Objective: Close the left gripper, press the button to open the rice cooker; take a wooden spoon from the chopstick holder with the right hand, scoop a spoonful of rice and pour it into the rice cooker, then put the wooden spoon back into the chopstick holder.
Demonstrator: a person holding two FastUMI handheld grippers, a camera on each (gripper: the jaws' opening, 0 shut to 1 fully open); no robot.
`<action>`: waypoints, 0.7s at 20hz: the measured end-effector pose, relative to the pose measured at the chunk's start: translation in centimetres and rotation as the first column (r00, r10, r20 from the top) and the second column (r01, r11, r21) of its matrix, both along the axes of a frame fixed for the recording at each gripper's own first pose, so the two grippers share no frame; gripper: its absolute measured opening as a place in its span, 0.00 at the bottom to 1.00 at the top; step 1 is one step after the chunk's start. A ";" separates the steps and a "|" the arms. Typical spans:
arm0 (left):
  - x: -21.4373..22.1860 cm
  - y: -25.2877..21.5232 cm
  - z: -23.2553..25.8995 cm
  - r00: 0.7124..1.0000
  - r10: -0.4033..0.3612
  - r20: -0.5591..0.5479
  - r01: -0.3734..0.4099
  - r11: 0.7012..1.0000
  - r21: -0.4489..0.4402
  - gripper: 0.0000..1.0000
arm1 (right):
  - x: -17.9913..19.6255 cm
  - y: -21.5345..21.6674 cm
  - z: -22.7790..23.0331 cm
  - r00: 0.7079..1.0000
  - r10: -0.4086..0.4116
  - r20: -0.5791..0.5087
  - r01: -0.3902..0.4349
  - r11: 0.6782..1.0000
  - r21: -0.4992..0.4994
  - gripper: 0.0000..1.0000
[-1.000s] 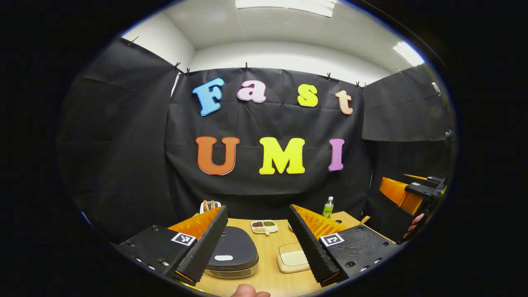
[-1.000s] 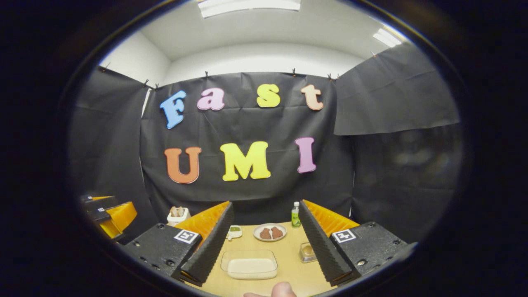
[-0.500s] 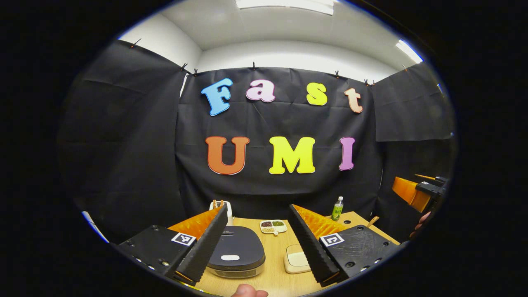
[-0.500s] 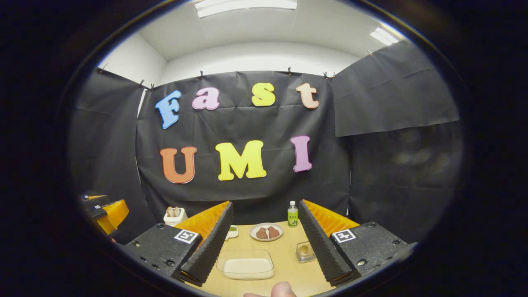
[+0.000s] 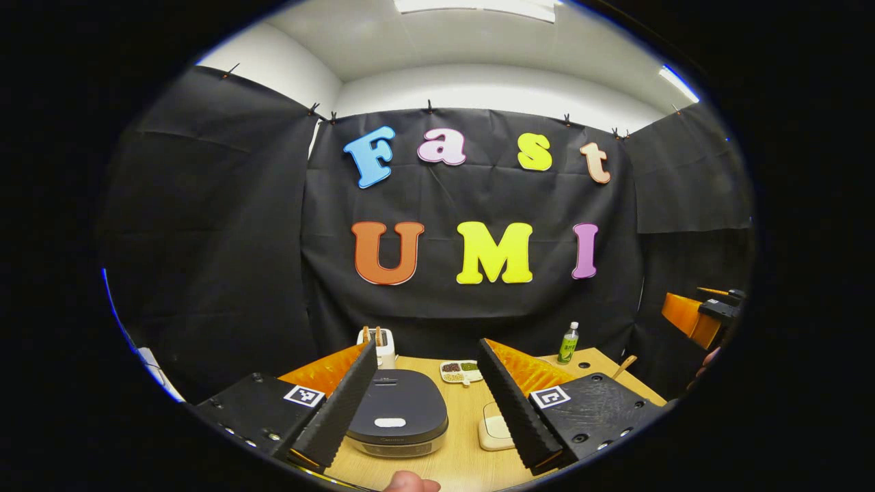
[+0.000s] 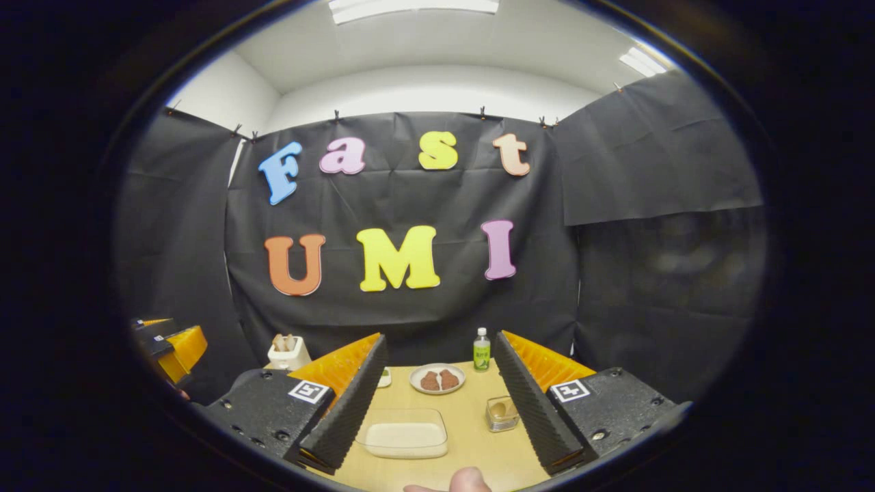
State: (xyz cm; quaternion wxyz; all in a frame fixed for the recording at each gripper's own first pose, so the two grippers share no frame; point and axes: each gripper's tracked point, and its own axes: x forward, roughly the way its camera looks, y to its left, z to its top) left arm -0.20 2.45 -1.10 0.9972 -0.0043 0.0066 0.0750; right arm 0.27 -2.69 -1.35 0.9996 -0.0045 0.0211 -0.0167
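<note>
Tabletop [image 5: 461, 437]: rice cooker [image 5: 398, 418] lies between left gripper's [image 5: 424, 410] spread jaws.

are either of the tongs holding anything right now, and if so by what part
Nothing is held. The left tongs stand open above the closed rice cooker, and the right tongs are open over the rice container.

My left gripper [image 5: 427, 400] and my right gripper [image 6: 437, 403] look alike: each carries two long fingers with ribbed inner faces on black, screw-studded blocks, each block marked with a square black-and-white tag, and ridged orange plastic backs the fingers.
</note>
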 end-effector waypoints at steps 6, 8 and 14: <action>0.1 0.0 -1.5 0.999 0.011 -0.045 -0.012 0.999 -0.030 0.94 | 0.1 -0.7 -1.0 1.000 -0.002 -0.026 0.002 1.000 0.003 1.00; 0.2 -0.2 -2.3 0.998 0.005 -0.062 -0.007 0.999 -0.043 0.94 | 0.3 -1.2 -1.5 0.999 -0.001 -0.036 0.000 1.000 -0.005 1.00; 1.2 -0.9 -7.4 0.972 0.009 -0.233 -0.037 0.993 -0.115 0.94 | 3.1 -1.8 -3.4 0.996 0.028 -0.088 -0.029 0.999 -0.013 1.00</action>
